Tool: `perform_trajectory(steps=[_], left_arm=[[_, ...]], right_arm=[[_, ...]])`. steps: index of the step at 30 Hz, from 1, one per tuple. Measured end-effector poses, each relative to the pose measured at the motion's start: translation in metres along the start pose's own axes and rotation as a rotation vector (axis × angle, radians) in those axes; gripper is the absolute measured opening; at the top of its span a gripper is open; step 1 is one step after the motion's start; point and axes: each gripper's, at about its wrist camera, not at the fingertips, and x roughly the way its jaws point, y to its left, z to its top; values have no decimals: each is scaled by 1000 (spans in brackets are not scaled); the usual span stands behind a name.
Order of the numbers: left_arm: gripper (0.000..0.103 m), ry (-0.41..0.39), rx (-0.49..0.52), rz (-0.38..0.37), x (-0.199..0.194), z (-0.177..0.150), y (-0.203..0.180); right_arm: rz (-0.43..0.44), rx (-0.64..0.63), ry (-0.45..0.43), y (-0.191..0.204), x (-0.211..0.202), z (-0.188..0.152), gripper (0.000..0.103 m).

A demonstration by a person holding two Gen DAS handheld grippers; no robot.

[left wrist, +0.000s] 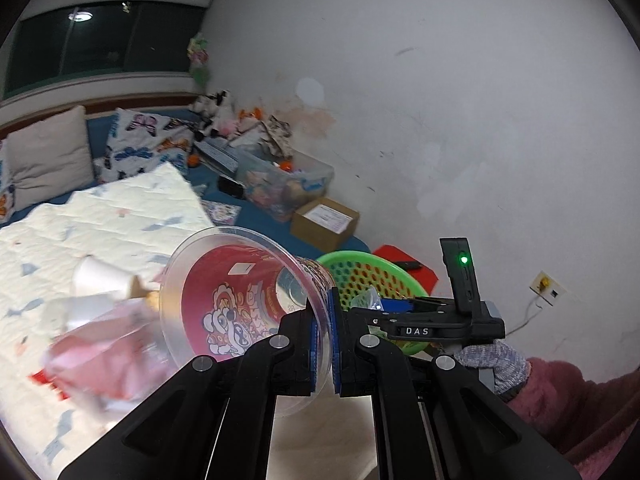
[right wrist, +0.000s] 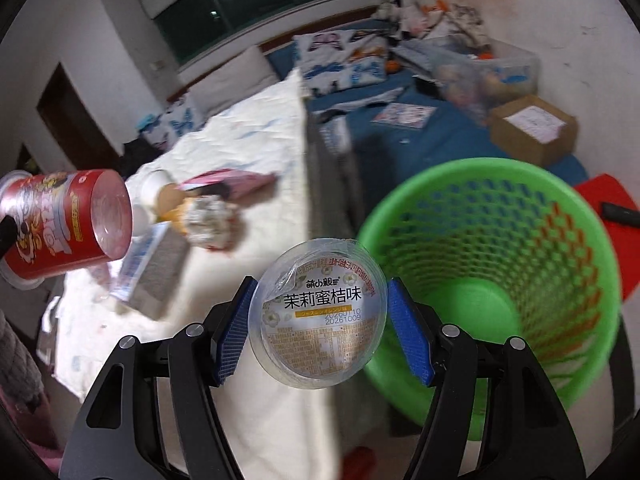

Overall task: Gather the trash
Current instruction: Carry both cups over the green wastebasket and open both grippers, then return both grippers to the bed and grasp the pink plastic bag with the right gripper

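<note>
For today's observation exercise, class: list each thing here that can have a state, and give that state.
Left claw: shut on the rim of the red cup, held tipped on its side.
Right claw: shut on the clear tub, seal partly peeled.
Green basket: upright, seemingly empty.
Cardboard box: closed.

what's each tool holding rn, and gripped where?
Left tool: red printed plastic cup, pinched on its rim wall, one finger inside. Right tool: clear round lidded container, clamped across its sides, over the green basket's edge.
</note>
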Motion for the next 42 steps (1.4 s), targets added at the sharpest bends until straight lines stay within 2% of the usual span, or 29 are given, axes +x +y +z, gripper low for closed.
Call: perform_trajectory(steps=[9, 18, 21, 24, 30, 33, 35, 37, 42], left_arm=[[5, 107, 22, -78, 82, 11, -23], [5, 207, 40, -108, 151, 11, -45], [6, 231, 36, -117, 171, 12, -48], [6, 262, 34, -120, 190, 11, -52], [8, 310, 33, -121, 216, 6, -57], [15, 330, 26, -116, 222, 1, -59], [27, 333, 18, -120, 224, -1, -59], [34, 324, 16, -123, 221, -2, -59], [35, 296, 34, -106, 205, -2, -60]], right_arm=[[-133, 51, 15, -52, -2, -12, 66], [-194, 93, 11, -79, -11, -18, 67], [-206, 104, 3, -86, -17, -20, 72], [-217, 111, -2, -90, -22, -23, 72], [-221, 113, -21, -94, -35, -26, 73], [-225, 113, -28, -95, -40, -28, 73], [-227, 115, -32, -95, -43, -29, 73], [-227, 119, -35, -95, -46, -31, 73], [-221, 113, -38, -89, -50, -32, 73]])
